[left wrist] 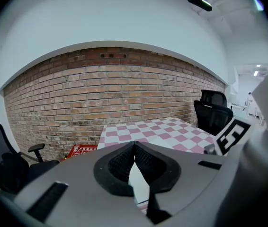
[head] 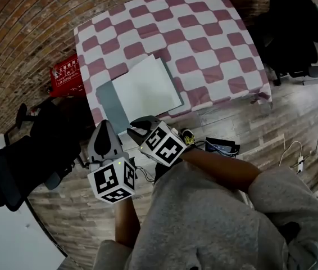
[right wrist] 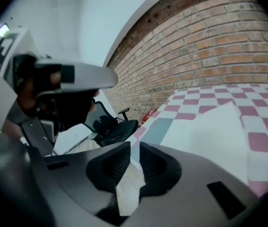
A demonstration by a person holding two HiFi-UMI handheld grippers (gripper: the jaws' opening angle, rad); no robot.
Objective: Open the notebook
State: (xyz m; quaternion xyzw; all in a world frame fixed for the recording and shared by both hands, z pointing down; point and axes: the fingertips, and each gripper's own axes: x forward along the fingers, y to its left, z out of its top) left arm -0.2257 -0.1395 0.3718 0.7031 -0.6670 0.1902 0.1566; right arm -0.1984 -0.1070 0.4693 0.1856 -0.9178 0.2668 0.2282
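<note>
Our left gripper (left wrist: 134, 146) had its jaws closed tip to tip on nothing, and our right gripper (right wrist: 133, 150) had a slight gap, also empty. Both hung short of the table (head: 204, 38), where the notebook (head: 146, 89) lay open. We judged it best to pull clear without brushing the pages.

Tablecloth (head: 204, 44), upper centre: soft cloth, matt. Notebook (head: 145, 86): pages of smooth white paper, matt; cover grey. Wall (left wrist: 115, 93): rough red brick. Floor (head: 294, 117), right: wood planks, slight sheen. Left gripper (left wrist: 134, 148), right gripper (right wrist: 133, 157): matt grey plastic; pads (left wrist: 120, 167) black, finely ribbed. Sleeve (head: 294, 201): grey cloth.
</note>
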